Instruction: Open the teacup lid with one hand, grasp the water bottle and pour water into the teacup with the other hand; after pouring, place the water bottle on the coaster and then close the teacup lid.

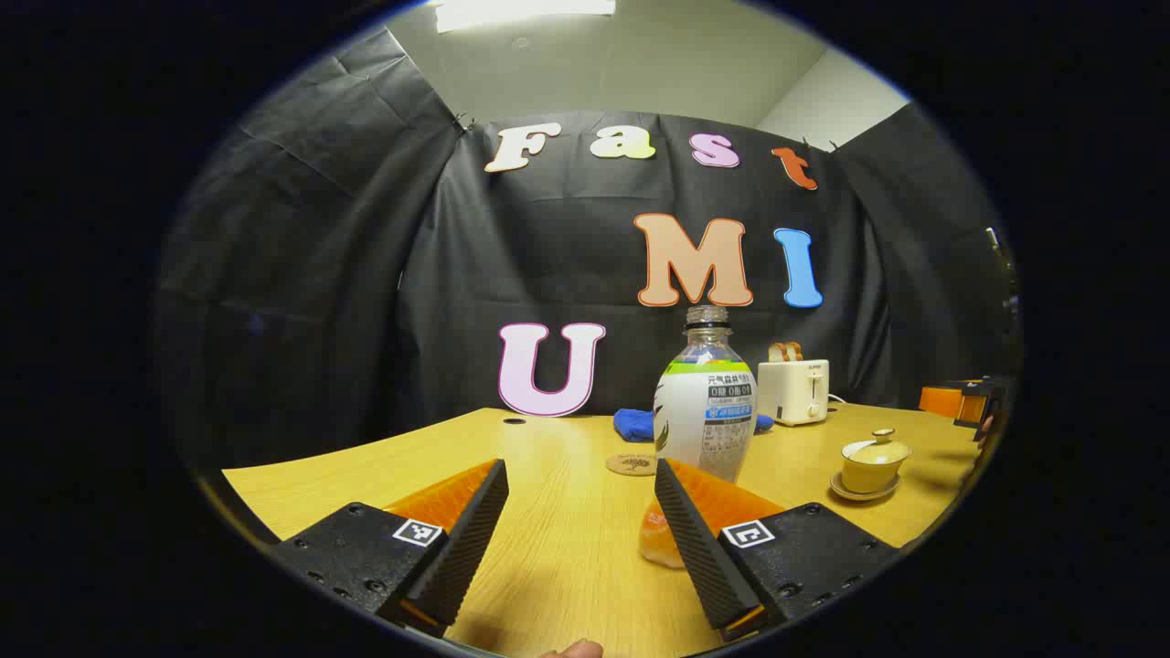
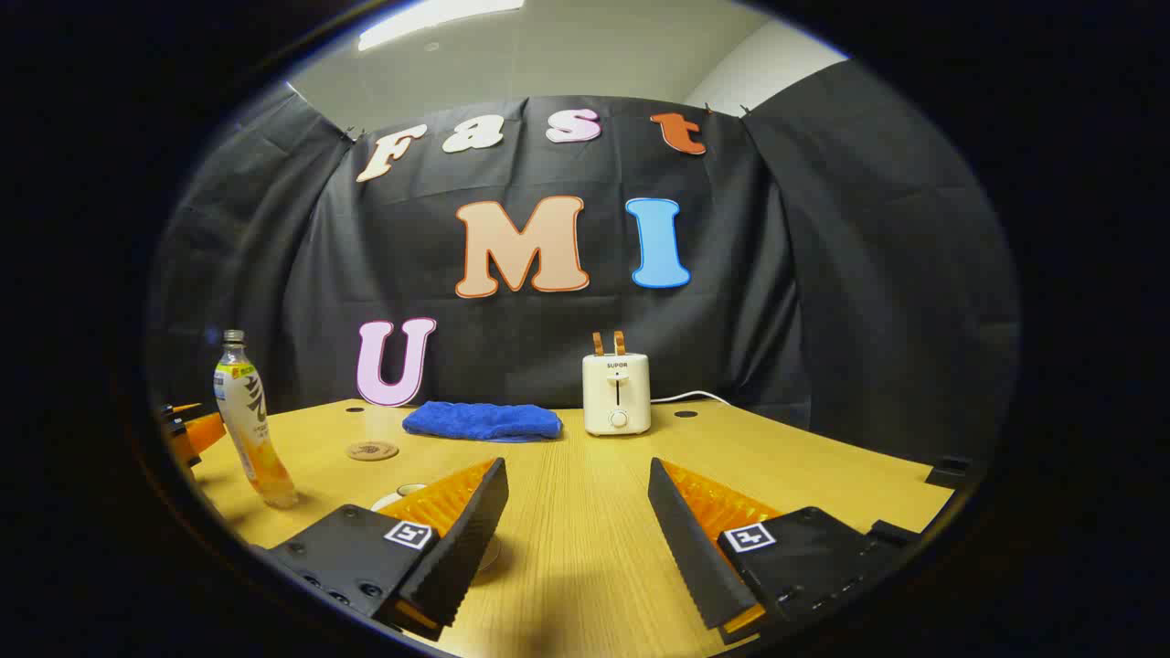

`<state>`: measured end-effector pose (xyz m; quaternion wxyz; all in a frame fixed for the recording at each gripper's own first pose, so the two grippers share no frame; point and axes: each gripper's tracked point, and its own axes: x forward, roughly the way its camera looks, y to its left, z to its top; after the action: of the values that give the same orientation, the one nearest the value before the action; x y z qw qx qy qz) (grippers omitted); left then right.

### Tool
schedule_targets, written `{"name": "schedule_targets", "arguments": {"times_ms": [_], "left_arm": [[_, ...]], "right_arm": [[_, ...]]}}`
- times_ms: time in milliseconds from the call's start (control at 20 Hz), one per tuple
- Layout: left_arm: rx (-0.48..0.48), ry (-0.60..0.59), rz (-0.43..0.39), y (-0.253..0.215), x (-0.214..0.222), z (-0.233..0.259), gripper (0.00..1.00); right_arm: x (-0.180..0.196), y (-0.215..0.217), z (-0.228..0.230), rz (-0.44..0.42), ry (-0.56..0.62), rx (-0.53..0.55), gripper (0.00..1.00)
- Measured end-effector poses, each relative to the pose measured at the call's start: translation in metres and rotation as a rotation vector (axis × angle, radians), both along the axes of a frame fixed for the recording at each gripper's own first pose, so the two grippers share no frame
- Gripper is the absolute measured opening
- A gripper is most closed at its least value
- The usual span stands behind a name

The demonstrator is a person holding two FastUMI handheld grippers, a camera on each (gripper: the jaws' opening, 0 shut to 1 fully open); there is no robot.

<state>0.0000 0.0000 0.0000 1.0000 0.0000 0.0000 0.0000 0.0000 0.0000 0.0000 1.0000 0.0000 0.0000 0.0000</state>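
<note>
The teacup (image 1: 875, 460), lid on, sits on its saucer (image 1: 863, 491) toward the right of the counter (image 1: 567, 539) in the left gripper view. The water bottle (image 1: 707, 402) stands upright and uncapped near the middle, just beyond the left gripper (image 1: 581, 512), whose fingers are spread wide apart, holding nothing. The round coaster (image 1: 632, 464) lies just beside the bottle. Behind them are a blue cloth (image 2: 483, 420) and a white toaster (image 2: 617, 392). The right gripper (image 2: 578, 507) also has its fingers wide apart, over bare counter.
</note>
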Motion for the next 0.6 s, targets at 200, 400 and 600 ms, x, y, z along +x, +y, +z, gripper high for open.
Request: {"name": "schedule_targets", "arguments": {"times_ms": [200, 400, 600], "left_arm": [[-0.005, -0.003, 0.012, 0.003, -0.013, 0.004, 0.95], [-0.002, -0.027, -0.012, -0.008, -0.021, 0.015, 0.95], [0.001, -0.048, -0.035, -0.019, -0.027, 0.024, 0.94]], "right_arm": [[-0.016, 0.010, 0.007, 0.014, -0.017, 0.000, 0.98], [-0.024, 0.016, 0.006, 0.030, -0.021, -0.010, 1.00], [-0.027, 0.019, 0.004, 0.049, -0.007, 0.008, 0.94]]}}
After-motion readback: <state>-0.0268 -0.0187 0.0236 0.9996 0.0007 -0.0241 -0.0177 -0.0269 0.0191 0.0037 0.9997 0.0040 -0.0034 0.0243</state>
